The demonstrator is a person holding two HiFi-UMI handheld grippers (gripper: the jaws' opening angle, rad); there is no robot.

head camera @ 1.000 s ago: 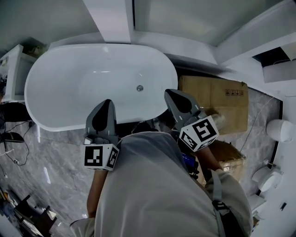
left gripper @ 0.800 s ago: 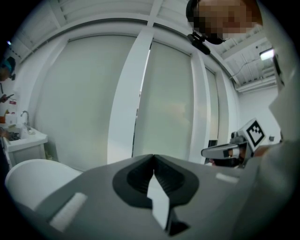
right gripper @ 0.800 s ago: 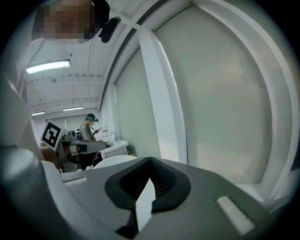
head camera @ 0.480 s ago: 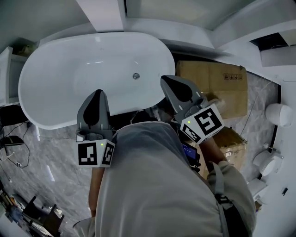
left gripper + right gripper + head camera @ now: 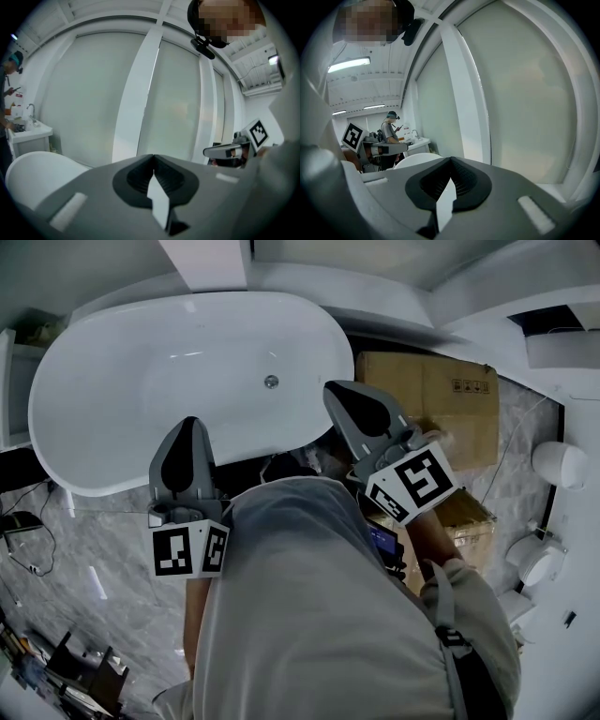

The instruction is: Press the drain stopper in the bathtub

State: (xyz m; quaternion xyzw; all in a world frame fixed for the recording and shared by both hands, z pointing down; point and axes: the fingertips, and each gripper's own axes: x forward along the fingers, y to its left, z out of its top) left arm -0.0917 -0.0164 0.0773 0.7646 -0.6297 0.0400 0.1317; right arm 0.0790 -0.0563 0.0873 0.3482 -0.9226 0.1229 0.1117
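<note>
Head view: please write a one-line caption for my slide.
Person holds left gripper and right gripper, both shut, beside the bathtub; drain stopper untouched.

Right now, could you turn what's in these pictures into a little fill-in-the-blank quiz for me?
1. The bathtub is coloured ____.
2. The left hand-held gripper and the right hand-held gripper both have their jaws ____.
3. The drain stopper is touched by ____ hand-held gripper.
4. The brown box beside the bathtub is made of ____.
Missing words: white; shut; neither; cardboard.
</note>
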